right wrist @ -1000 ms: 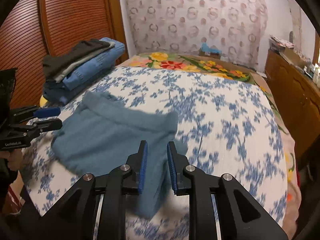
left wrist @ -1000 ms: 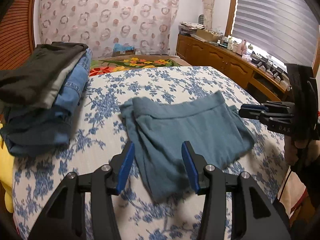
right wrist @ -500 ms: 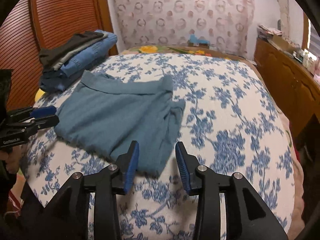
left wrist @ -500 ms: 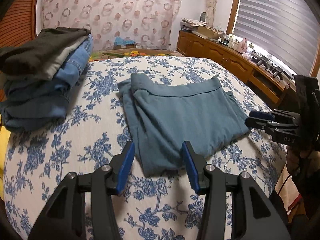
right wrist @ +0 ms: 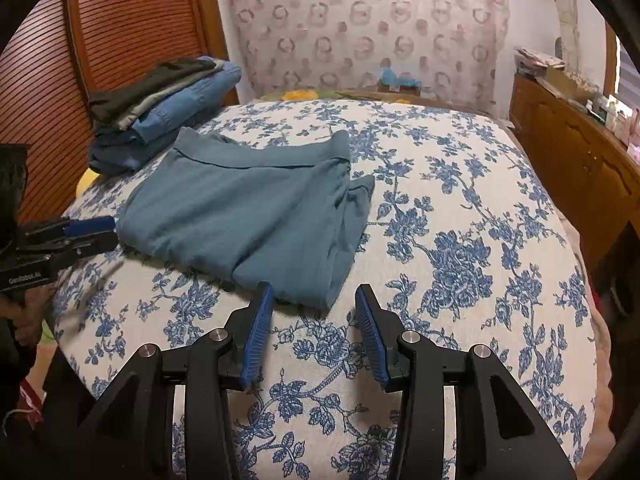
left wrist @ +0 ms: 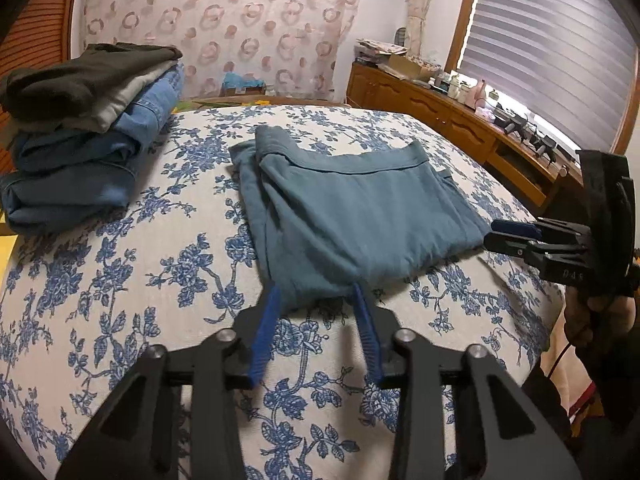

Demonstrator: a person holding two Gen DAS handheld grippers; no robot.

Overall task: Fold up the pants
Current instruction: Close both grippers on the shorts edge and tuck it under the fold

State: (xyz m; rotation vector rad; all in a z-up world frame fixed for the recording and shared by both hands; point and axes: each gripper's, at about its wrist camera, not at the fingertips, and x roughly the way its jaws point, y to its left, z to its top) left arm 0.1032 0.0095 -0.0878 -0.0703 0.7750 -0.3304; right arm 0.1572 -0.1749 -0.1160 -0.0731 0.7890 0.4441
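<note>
The teal pants lay folded into a compact rectangle in the middle of the floral bedspread, waistband on the far side, well apart from the stack of folded jeans and dark garments at the far left corner. The left gripper sat at the near left corner of the bundle, its jaws closing with the hem between them; from this angle it was hard to say the pads were biting yet, so call it not quite clenched. Over on the other side, the right gripper was at the near right corner, jaws opening, the left pad just beside the cloth edge and the right pad on bare bedspread: released, holding nothing.

With 2 corners lined up like that, the next fold looked close. To do it well, both pads would want to catch every layer at the hem, not just the top 1. Then both corners should lift together and level, travelling toward the waistband so the edges meet square and the side flap at the right stays tucked.
</note>
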